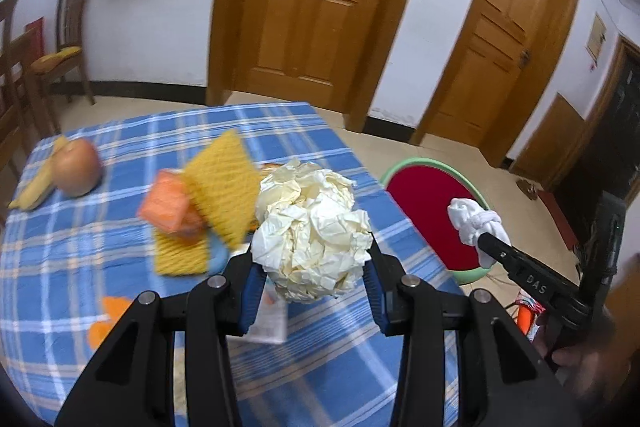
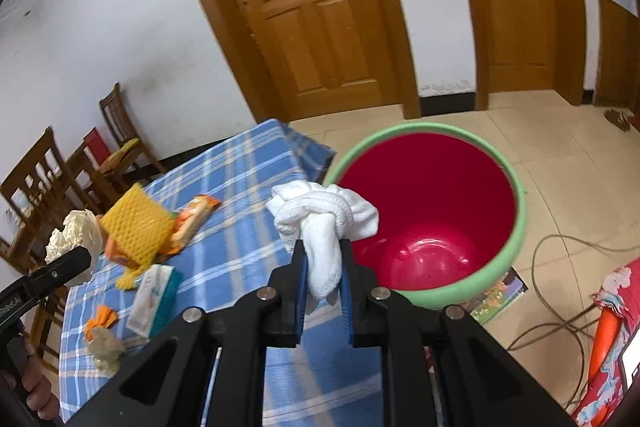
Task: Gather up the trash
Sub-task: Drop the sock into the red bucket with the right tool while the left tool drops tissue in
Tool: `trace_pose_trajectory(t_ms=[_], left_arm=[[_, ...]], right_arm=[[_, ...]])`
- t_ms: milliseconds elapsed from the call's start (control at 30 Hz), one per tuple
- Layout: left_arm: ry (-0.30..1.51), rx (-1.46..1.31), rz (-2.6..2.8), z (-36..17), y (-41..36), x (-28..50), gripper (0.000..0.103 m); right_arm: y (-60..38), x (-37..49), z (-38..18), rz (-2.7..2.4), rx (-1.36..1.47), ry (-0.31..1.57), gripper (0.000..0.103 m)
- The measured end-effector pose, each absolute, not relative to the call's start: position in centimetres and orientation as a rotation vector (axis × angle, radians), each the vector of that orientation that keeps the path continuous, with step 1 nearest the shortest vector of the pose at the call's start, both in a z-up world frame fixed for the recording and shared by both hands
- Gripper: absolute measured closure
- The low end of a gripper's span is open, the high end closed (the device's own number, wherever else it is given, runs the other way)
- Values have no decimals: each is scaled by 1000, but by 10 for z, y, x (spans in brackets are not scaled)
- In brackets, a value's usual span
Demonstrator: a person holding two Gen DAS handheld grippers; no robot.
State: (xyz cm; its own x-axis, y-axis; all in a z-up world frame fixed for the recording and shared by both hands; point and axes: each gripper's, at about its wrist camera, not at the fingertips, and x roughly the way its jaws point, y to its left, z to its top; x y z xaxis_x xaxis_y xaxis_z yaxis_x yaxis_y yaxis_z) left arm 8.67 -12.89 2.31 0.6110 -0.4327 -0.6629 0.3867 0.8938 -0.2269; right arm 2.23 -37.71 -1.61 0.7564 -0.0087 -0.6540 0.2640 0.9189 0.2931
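Legibly, "DAS" on right tongs (image 2: 323, 263), clamped on white cloth (image 2: 324, 223) before red bin (image 2: 430, 211), left tongs (image 1: 314, 267) clamped on crumpled paper (image 1: 312, 231) above table (image 1: 120, 227), yellow foam net (image 1: 222, 187) beyond-left.

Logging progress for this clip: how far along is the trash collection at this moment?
Nothing looks binned: the red bin shows only its bare inside. In hand: the left gripper clamps a crumpled paper ball; the right gripper clamps a white cloth wad near the bin's rim. Left on the table: an orange wrapper, yellow foam net and tissue pack.
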Motion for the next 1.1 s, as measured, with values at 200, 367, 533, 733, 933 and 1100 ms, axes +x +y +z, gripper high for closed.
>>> trace_pose_trajectory(t_ms=[200, 367, 533, 733, 933, 1100], left_arm=[[792, -26, -513, 19, -175, 99, 59], [809, 16, -552, 9, -208, 110, 59], [819, 49, -583, 3, -241, 115, 59], [833, 91, -613, -9, -275, 120, 58], [867, 122, -621, -28, -303, 130, 58], [881, 143, -637, -33, -321, 135, 47]], right_arm=[[-410, 27, -29, -208, 410, 721, 86], [-436, 30, -40, -245, 438, 734, 84], [-458, 27, -48, -267, 467, 732, 70], [-469, 20, -44, -278, 485, 701, 61], [-477, 10, -42, -294, 511, 674, 58], [-482, 8, -45, -302, 536, 671, 57]])
